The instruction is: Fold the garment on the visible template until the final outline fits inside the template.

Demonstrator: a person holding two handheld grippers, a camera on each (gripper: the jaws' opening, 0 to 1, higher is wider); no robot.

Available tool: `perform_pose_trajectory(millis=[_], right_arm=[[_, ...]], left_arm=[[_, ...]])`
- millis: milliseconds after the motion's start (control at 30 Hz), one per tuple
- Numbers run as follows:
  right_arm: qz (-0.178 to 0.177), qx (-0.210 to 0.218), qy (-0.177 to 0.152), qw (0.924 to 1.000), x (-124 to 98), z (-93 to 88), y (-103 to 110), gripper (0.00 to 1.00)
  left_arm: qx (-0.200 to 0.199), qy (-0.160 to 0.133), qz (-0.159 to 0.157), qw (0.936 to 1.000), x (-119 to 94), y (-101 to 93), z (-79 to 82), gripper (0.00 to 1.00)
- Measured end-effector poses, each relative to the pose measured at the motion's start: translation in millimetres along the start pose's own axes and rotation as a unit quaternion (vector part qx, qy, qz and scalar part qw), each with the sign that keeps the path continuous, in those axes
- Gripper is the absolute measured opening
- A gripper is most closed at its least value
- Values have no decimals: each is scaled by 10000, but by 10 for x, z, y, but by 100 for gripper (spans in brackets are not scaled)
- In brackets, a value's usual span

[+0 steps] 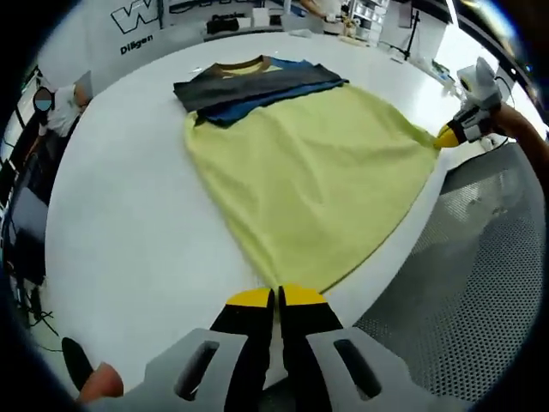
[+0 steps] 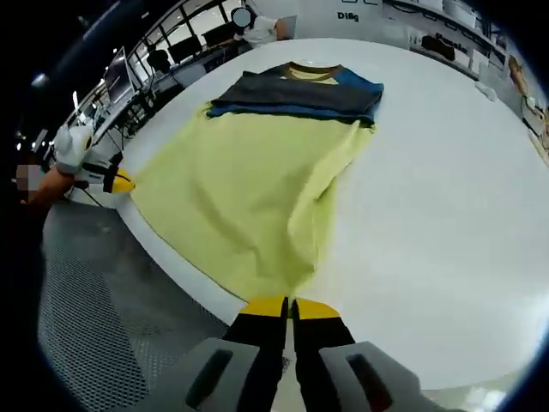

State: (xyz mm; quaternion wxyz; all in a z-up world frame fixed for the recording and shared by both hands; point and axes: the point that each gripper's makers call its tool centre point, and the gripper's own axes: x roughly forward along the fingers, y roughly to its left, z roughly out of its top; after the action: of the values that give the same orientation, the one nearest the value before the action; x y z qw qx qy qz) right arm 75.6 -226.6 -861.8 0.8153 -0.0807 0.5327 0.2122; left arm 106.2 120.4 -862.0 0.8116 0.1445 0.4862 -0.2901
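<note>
A T-shirt with a yellow body (image 1: pixel 317 172) (image 2: pixel 249 180) and a grey and blue chest band (image 1: pixel 257 86) (image 2: pixel 300 93) lies flat on the white table (image 1: pixel 120 215) (image 2: pixel 446 215), collar at the far side. My left gripper (image 1: pixel 276 296) is shut on one corner of the near hem, at the table's edge. My right gripper (image 2: pixel 290 306) is shut on the other hem corner. Each gripper also appears in the other's view: the right gripper (image 1: pixel 448 136) at the right, the left gripper (image 2: pixel 122 182) at the left. The hem hangs stretched between them.
The round table's edge runs just under both grippers, with a grey perforated floor (image 1: pixel 480 283) (image 2: pixel 94 309) below. Desks, chairs and monitors (image 2: pixel 163 56) stand beyond the table. A seated person (image 1: pixel 60 107) is at the far side. Small items (image 1: pixel 343 26) lie at the table's back.
</note>
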Motion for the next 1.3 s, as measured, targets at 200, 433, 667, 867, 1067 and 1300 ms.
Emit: perform_pose_trajectory(millis=[200, 433, 667, 867, 1067, 1300], right_arm=[[108, 151, -1, 9998, 3, -40, 68, 0], [116, 159, 98, 9998, 3, -127, 106, 0], [25, 157, 118, 9998, 14, -174, 66, 0], [61, 198, 123, 9997, 16, -167, 67, 0], [176, 303, -27, 9994, -134, -111, 86, 0], [351, 534, -409, 9971, -456, 57, 81, 0]], left_arm=[[33, 107, -78, 9999, -19, -51, -86, 0], [127, 274, -172, 9994, -28, -59, -158, 0], [208, 378, -266, 9987, -59, -143, -217, 0], [182, 391, -270, 9987, -48, -128, -210, 0], [-4, 187, -260, 9995, -172, -128, -142, 0], [-533, -581, -310, 9964, -559, -139, 133, 0]])
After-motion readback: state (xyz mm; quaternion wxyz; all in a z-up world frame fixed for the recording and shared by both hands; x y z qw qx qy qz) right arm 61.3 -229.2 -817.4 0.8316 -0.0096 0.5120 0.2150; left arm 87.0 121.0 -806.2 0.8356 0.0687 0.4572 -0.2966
